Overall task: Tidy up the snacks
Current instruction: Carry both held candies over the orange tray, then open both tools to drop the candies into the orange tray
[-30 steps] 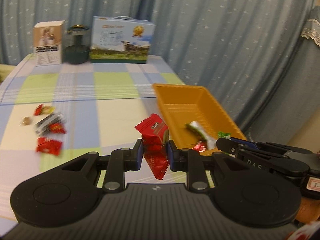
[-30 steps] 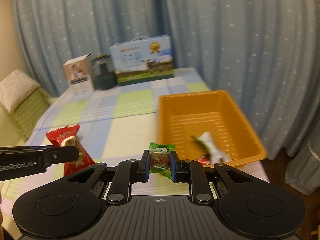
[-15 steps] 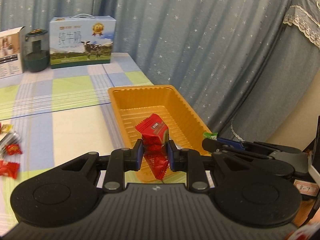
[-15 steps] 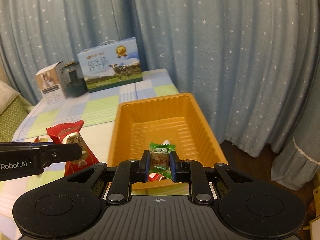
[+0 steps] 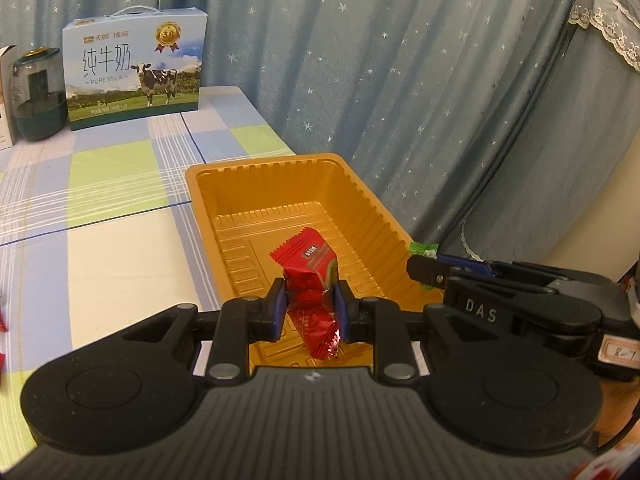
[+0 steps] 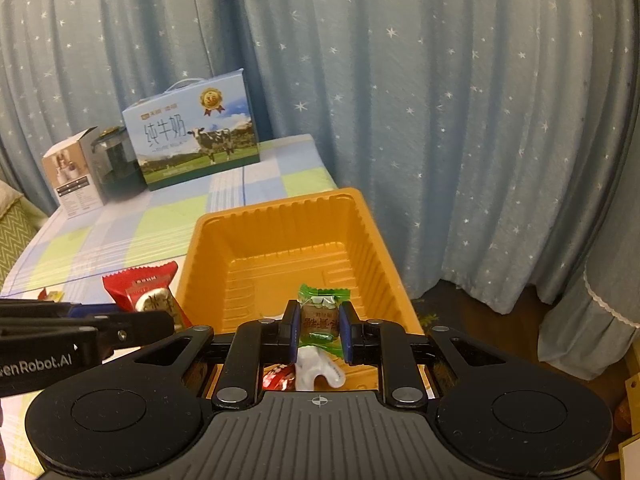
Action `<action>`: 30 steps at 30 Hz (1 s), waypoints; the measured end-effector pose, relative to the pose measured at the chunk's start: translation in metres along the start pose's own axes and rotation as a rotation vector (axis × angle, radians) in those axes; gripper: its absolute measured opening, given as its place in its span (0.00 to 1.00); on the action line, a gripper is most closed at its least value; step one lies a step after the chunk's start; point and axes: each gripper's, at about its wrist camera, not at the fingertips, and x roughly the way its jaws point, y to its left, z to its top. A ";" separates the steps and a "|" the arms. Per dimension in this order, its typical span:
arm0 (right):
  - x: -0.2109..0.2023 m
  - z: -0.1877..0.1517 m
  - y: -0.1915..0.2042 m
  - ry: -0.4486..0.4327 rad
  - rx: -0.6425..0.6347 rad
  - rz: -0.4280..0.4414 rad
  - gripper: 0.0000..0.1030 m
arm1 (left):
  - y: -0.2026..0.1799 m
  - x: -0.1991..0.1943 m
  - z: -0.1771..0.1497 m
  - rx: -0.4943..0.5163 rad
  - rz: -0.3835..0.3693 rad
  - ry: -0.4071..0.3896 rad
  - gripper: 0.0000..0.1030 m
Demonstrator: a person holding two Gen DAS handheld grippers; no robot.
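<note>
My left gripper (image 5: pixel 310 310) is shut on a red snack packet (image 5: pixel 310 268) and holds it above the near end of the orange tray (image 5: pixel 288 168). My right gripper (image 6: pixel 320 330) is shut on a green-wrapped candy (image 6: pixel 323 312), above the near end of the same tray (image 6: pixel 280 210). Below it in the tray lie a white wrapper (image 6: pixel 320 368) and a red candy (image 6: pixel 278 378). The left gripper with its red packet (image 6: pixel 146 294) shows at the left of the right wrist view. The right gripper's fingers (image 5: pixel 432 270) show at the right of the left wrist view.
A milk carton box (image 5: pixel 134 68), a dark green jar (image 5: pixel 38 100) and a small white box (image 6: pixel 74 176) stand at the table's far end. The checked tablecloth (image 5: pixel 100 184) lies left of the tray. Blue star curtains (image 5: pixel 400 80) hang close behind and to the right.
Both grippers have moved right and forward with their snacks, from over the tablecloth to over the tray's near end. The loose snacks at the left have slid out of view.
</note>
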 end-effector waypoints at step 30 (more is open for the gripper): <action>0.004 0.010 0.004 -0.016 0.108 0.069 0.49 | 0.068 -0.053 -0.035 -0.103 0.151 -0.055 0.61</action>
